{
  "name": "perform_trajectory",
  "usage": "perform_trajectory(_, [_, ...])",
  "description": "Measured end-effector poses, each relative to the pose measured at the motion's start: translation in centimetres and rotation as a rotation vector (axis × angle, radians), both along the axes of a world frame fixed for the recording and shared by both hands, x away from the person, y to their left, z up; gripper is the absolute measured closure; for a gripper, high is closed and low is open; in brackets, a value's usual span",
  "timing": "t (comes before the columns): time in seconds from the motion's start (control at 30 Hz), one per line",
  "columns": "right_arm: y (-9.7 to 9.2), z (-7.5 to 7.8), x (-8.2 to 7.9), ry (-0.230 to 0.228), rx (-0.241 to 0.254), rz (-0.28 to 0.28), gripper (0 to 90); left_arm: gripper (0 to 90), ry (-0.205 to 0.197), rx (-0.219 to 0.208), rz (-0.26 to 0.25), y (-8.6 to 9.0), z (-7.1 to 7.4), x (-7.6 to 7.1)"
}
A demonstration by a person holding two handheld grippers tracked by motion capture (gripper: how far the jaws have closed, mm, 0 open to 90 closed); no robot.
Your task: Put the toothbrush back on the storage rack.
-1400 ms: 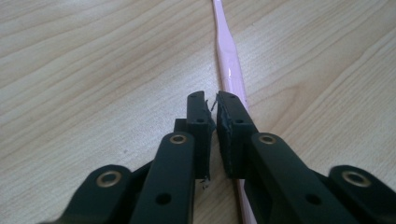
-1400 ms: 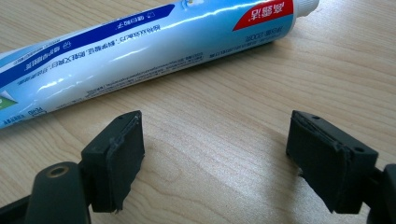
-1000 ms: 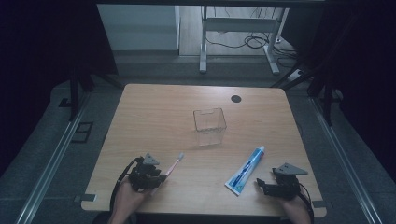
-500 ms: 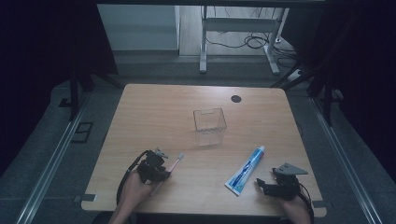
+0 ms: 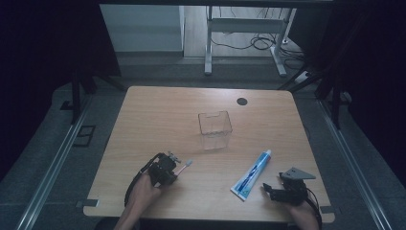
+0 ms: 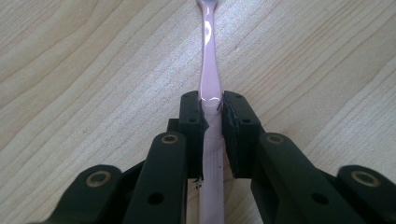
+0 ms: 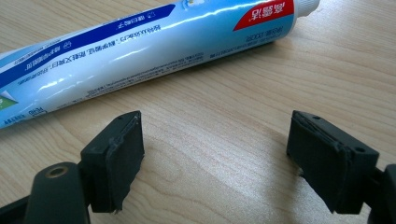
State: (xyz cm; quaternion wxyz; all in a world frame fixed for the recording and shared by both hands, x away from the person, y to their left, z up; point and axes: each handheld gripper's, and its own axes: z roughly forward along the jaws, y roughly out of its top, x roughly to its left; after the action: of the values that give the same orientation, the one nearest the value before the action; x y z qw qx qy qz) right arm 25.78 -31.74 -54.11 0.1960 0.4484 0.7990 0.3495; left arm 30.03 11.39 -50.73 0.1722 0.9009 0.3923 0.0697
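A pink toothbrush (image 5: pixel 185 164) lies on the wooden table (image 5: pixel 158 115) near its front left, head pointing right. My left gripper (image 5: pixel 174 164) has just been closing its jaws on the handle. In the left gripper view the two pads press the toothbrush (image 6: pixel 208 70) handle between them, left gripper (image 6: pixel 212 105) shut on it. A blue and white toothpaste tube (image 5: pixel 251 175) lies at the front right. My right gripper (image 5: pixel 267 190) rests just right of the tube's flat end. In the right gripper view the toothpaste tube (image 7: pixel 140 46) lies beyond the open right gripper (image 7: pixel 215 135), with bare wood between the pads.
A clear plastic box (image 5: pixel 215 128) stands upright at the table's middle. A small black disc (image 5: pixel 242 101) lies near the far edge. The person's forearms come in at the front edge. A metal frame and cables stand on the floor beyond the table.
The left hand with its gripper has moved right along the table to the toothbrush, and its jaws now sit around the handle. The right gripper and the toothpaste tube have not moved.
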Motion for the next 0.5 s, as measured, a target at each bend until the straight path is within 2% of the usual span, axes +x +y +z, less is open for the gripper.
perform_trajectory(0.1, [0.0,0.0,0.0,0.001,0.001,0.0,18.6,78.8,0.002,-0.011,-0.001,0.1,0.0,0.0])
perform_trajectory(0.3, [0.0,0.0,0.0,0.001,0.001,0.0,18.6,78.8,0.009,-0.072,-0.001,0.4,0.0,0.0])
perform_trajectory(0.43, [0.0,0.0,0.0,0.001,0.0,0.0,18.6,78.8,-0.002,-0.124,-0.011,0.5,1.0,0.0])
perform_trajectory(0.5, [0.0,0.0,0.0,0.001,0.0,0.0,18.6,78.8,-0.012,-0.134,-0.016,0.4,1.4,0.0])
